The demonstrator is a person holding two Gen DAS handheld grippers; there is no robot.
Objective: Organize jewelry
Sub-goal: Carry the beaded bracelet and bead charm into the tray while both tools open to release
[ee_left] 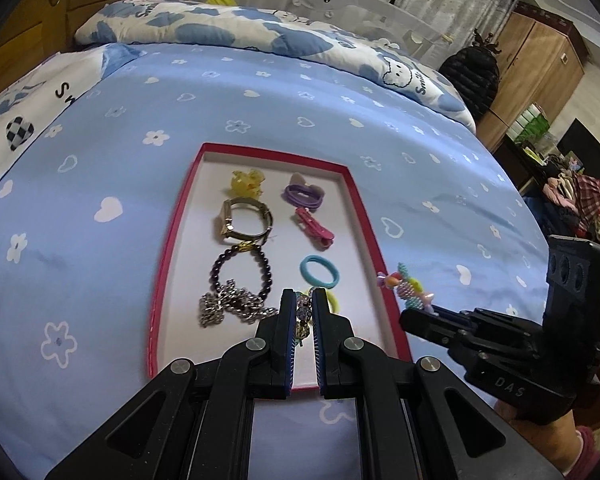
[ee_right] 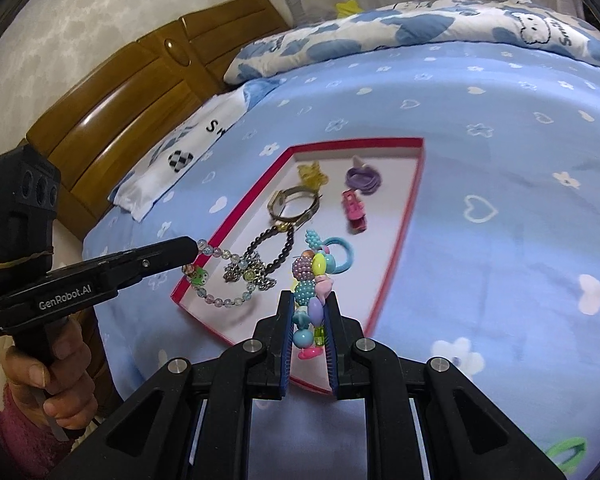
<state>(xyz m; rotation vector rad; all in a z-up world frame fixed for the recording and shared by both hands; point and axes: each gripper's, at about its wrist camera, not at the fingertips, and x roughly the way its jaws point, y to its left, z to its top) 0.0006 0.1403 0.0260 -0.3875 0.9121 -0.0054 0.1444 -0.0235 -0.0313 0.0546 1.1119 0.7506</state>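
Observation:
A red-rimmed tray (ee_left: pixel 180 216) (ee_right: pixel 418 184) lies on the bed and holds several pieces: a yellow clip (ee_left: pixel 246 184), a gold watch (ee_left: pixel 244 220), a dark bead bracelet (ee_left: pixel 240 272), a silver chain (ee_left: pixel 228 306), purple hair ties (ee_left: pixel 302 194), a pink clip (ee_left: pixel 314 228), a blue hair tie (ee_left: pixel 320 270). My left gripper (ee_left: pixel 304 300) (ee_right: pixel 196 246) is shut on a clear bead bracelet (ee_right: pixel 220 280) with a green charm, hanging above the tray's near left corner. My right gripper (ee_right: pixel 310 300) (ee_left: pixel 424 308) is shut on a colourful chunky bead bracelet (ee_right: pixel 312 276) (ee_left: pixel 408 284) above the tray's near right side.
The bed has a blue sheet (ee_left: pixel 380 128) with white hearts and flowers. A folded quilt (ee_left: pixel 260 32) and a pillow (ee_left: pixel 20 120) lie at the far side. A wooden headboard (ee_right: pixel 120 112) stands at the left. A green clip (ee_right: pixel 566 454) lies on the sheet near right.

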